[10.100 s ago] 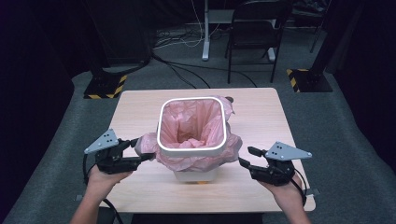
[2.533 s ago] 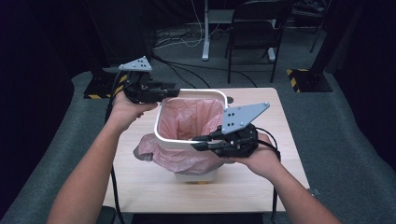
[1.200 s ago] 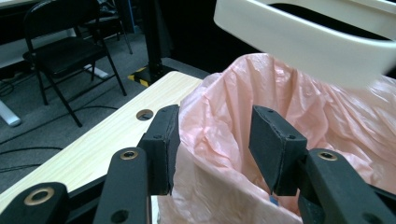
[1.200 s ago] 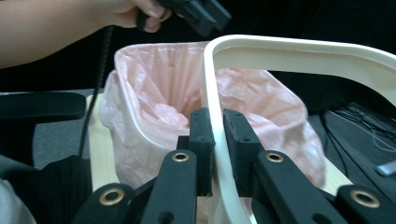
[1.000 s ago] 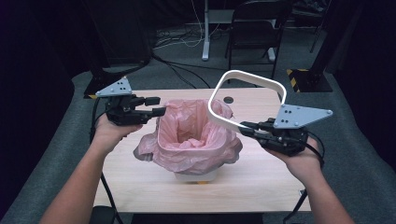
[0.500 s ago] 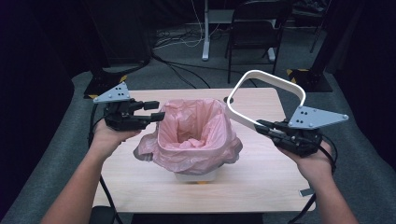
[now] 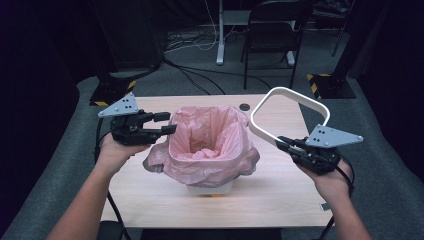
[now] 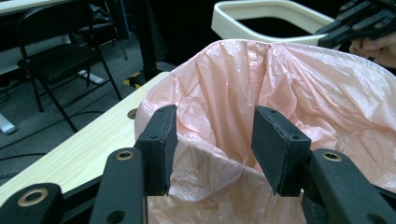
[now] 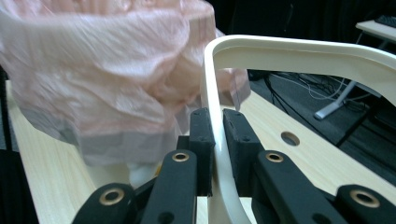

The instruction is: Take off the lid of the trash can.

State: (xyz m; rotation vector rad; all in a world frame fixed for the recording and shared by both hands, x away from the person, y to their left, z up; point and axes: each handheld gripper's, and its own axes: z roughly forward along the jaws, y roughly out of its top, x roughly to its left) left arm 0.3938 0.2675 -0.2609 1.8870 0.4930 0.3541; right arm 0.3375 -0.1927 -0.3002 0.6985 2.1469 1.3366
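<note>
Bin liner removal: retaining ring off, bag waiting in the bin.

The right gripper point(image 7: 283, 144) is clenching the white ring point(image 7: 290, 114) by its edge, holding it tilted in the air to the right of the bin point(image 7: 210, 187). The left gripper point(image 7: 165, 123) is hovering with jaws apart beside the pink bag point(image 7: 210, 145), whose rim is draping loose over the bin at mid-table point(image 7: 280, 195). Judged remaining: gathering and lifting out the bag.

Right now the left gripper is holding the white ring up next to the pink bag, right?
Not quite: the right gripper holds the white ring beside the pink bag. The high view shows it; the left gripper is open.
</note>
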